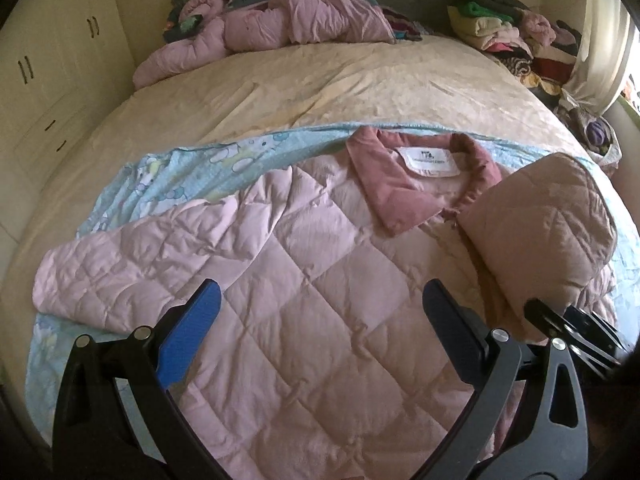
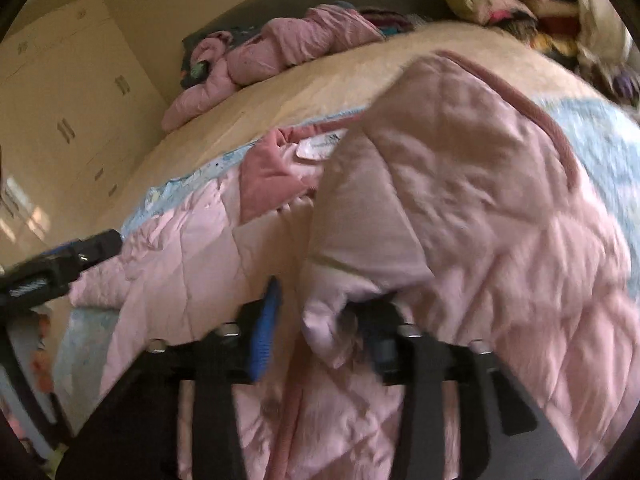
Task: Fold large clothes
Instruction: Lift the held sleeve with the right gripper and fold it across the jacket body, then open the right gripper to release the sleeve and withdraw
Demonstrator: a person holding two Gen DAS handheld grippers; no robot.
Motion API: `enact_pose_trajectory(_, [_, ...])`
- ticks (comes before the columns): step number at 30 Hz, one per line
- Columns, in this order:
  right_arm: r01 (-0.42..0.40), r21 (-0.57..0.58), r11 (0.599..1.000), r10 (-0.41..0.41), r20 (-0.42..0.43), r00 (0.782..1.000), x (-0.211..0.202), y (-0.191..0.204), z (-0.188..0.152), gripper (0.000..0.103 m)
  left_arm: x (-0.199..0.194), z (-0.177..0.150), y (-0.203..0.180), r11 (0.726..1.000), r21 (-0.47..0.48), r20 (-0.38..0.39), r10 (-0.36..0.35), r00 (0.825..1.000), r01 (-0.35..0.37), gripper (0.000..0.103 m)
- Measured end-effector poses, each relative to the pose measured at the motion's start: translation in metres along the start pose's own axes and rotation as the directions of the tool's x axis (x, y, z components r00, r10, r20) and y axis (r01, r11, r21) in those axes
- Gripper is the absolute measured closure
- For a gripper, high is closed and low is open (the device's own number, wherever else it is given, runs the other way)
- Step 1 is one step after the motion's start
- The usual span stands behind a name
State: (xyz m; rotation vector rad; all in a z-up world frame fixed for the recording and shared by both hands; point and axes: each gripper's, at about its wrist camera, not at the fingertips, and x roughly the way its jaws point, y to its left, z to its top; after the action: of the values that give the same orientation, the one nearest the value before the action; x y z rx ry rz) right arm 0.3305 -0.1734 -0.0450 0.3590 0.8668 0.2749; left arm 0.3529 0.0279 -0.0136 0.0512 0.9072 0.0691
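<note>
A cream-covered bed [image 1: 280, 80] fills the left wrist view, a pale blue printed sheet [image 1: 168, 176] spread across its near half. On that sheet a pink quilted jacket [image 1: 312, 280] lies flat, collar [image 1: 400, 184] toward the top of the frame, one sleeve [image 1: 132, 268] stretched to the left edge. The other sleeve [image 1: 548, 228], at right, is raised and doubled over toward the jacket's middle. The right gripper [image 2: 316, 320] is clenched on this sleeve's cuff at lower centre of its own view. The left gripper [image 1: 320, 312] hovers released, jaws wide, above the jacket's chest, nearer the flat sleeve.
</note>
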Motion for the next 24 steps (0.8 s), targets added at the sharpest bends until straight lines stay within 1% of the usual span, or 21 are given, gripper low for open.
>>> enact_pose_trajectory(2, [-0.041,0.073,0.996,0.040,0.026,0.999,-0.015,-0.012,-0.006,0.050,0.003,-0.002,0.001,1.000,0.000,-0.007,-0.004,1.000,0.004,0.008])
enact_pose_trajectory(3, [-0.055,0.124,0.991,0.048,0.063,0.997,-0.026,-0.019,-0.008,0.047,0.004,-0.003,0.001,1.000,-0.002,-0.011,-0.010,1.000,0.010,0.008])
enact_pose_trajectory(5, [-0.065,0.206,0.976,0.038,0.136,0.990,-0.045,-0.034,-0.008,0.040,0.006,-0.004,0.002,1.000,-0.003,-0.018,-0.023,1.000,0.023,0.008])
enact_pose_trajectory(7, [-0.083,0.263,0.961,0.037,0.174,0.984,-0.049,-0.044,-0.004,0.040,0.008,-0.005,0.003,0.999,-0.013,-0.028,-0.040,0.999,0.040,0.008])
enact_pose_trajectory(9, [-0.101,0.309,0.946,0.044,0.183,0.982,-0.047,-0.052,0.004,0.042,0.010,-0.004,0.006,0.994,-0.047,-0.050,-0.096,0.994,0.094,0.008])
enact_pose_trajectory(10, [-0.120,0.318,0.941,0.060,0.193,0.979,-0.048,-0.054,0.007,0.045,0.011,-0.004,0.009,0.989,-0.068,-0.058,-0.133,0.989,0.129,0.008])
enact_pose_trajectory(11, [-0.157,0.315,0.936,0.094,0.204,0.974,-0.045,-0.053,0.013,0.058,0.010,-0.003,0.010,0.985,-0.080,-0.060,-0.160,0.985,0.155,0.008])
enact_pose_trajectory(12, [-0.151,0.304,0.941,0.091,0.203,0.975,-0.045,-0.050,0.018,0.075,0.010,-0.003,0.011,0.979,-0.091,-0.063,-0.188,0.980,0.182,0.008])
enact_pose_trajectory(13, [-0.154,0.280,0.947,0.097,0.207,0.973,-0.044,-0.045,0.023,0.076,0.009,-0.002,0.012,0.974,-0.097,-0.064,-0.212,0.975,0.205,0.008])
enact_pose_trajectory(15, [-0.169,0.215,0.962,0.116,0.237,0.964,-0.047,-0.031,0.030,0.083,0.007,0.002,0.015,0.960,-0.116,-0.056,-0.264,0.963,0.256,0.008])
enact_pose_trajectory(17, [-0.169,0.118,0.979,0.137,0.239,0.961,-0.046,-0.008,0.036,0.085,0.005,0.005,0.021,0.935,-0.153,-0.043,-0.329,0.943,0.319,0.008])
enact_pose_trajectory(18, [-0.168,0.089,0.982,0.144,0.233,0.962,-0.043,0.000,0.037,0.086,0.004,0.007,0.024,0.919,-0.180,-0.036,-0.362,0.931,0.351,0.008])
enact_pose_trajectory(19, [-0.167,0.054,0.984,0.152,0.221,0.963,-0.041,0.009,0.037,0.086,0.004,0.009,0.030,0.889,-0.223,-0.022,-0.415,0.910,0.400,0.008])
enact_pose_trajectory(20, [-0.167,0.013,0.986,0.161,0.205,0.965,-0.036,0.019,0.036,0.086,0.005,0.010,0.035,0.863,-0.259,-0.010,-0.450,0.893,0.433,0.008])
enact_pose_trajectory(21, [-0.162,-0.022,0.987,0.163,0.186,0.969,-0.031,0.029,0.035,0.086,0.006,0.010,0.038,0.847,-0.283,0.000,-0.470,0.883,0.450,0.008])
enact_pose_trajectory(22, [-0.161,-0.051,0.986,0.167,0.161,0.973,-0.024,0.039,0.033,0.086,0.007,0.011,0.044,0.823,-0.317,0.018,-0.493,0.870,0.472,0.008])
enact_pose_trajectory(24, [-0.156,-0.095,0.983,0.167,0.119,0.979,-0.010,0.055,0.025,0.086,0.007,0.013,0.050,0.799,-0.348,0.040,-0.511,0.859,0.491,0.008])
